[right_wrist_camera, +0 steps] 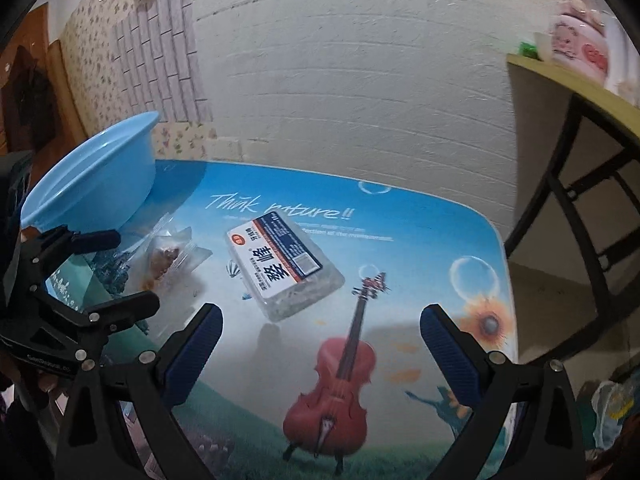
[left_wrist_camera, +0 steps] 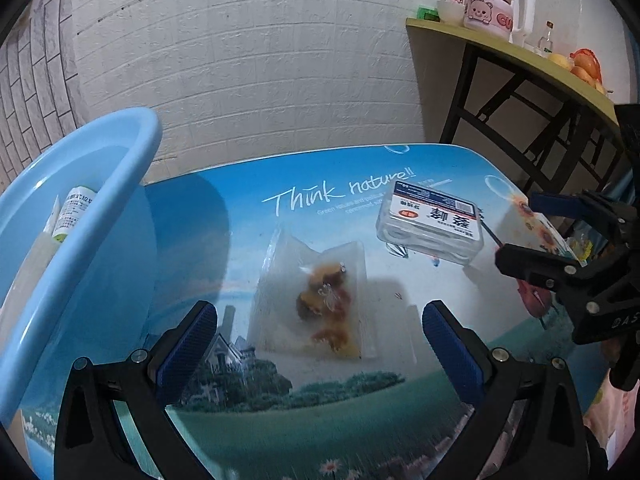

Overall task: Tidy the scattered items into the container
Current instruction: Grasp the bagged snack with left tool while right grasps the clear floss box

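A clear plastic bag (left_wrist_camera: 316,304) with brown and orange contents lies flat on the printed table, just ahead of my left gripper (left_wrist_camera: 320,340), which is open and holds nothing. The same clear bag (right_wrist_camera: 168,258) shows at the left of the right wrist view. A clear box with a white and blue label (left_wrist_camera: 432,222) lies further right; the labelled box (right_wrist_camera: 284,266) sits ahead and left of my open right gripper (right_wrist_camera: 320,344). The light blue basin (left_wrist_camera: 80,220) stands at the table's left and holds a white tube (left_wrist_camera: 74,212). The blue basin (right_wrist_camera: 100,184) is also at the far left.
The table top (right_wrist_camera: 400,248) carries a printed picture with a violin and a sunflower. A white brick wall (left_wrist_camera: 260,60) rises behind it. A yellow folding table (left_wrist_camera: 500,52) at the right holds a pink kettle (left_wrist_camera: 492,4), bottles and fruit.
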